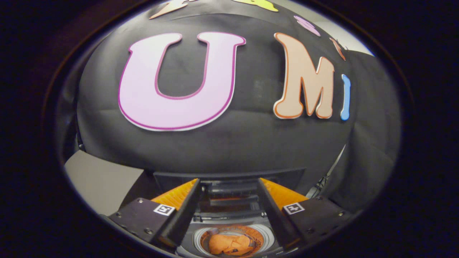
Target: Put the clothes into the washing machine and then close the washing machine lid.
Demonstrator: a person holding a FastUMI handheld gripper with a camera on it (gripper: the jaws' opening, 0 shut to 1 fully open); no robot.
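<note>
Gripper: two fingers spread wide, holding nothing.
Washer: one, below and between the fingers, lid up.
Clothes: one orange bundle, inside the drum.

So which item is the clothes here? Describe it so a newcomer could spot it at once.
Start from the washing machine, the dark box below the black cloth wall, seen between the open gripper fingers. Its round drum opens upward, pale rim around it. The clothes are the orange bundle lying inside that drum, the one soft, crumpled thing among hard parts.
</note>
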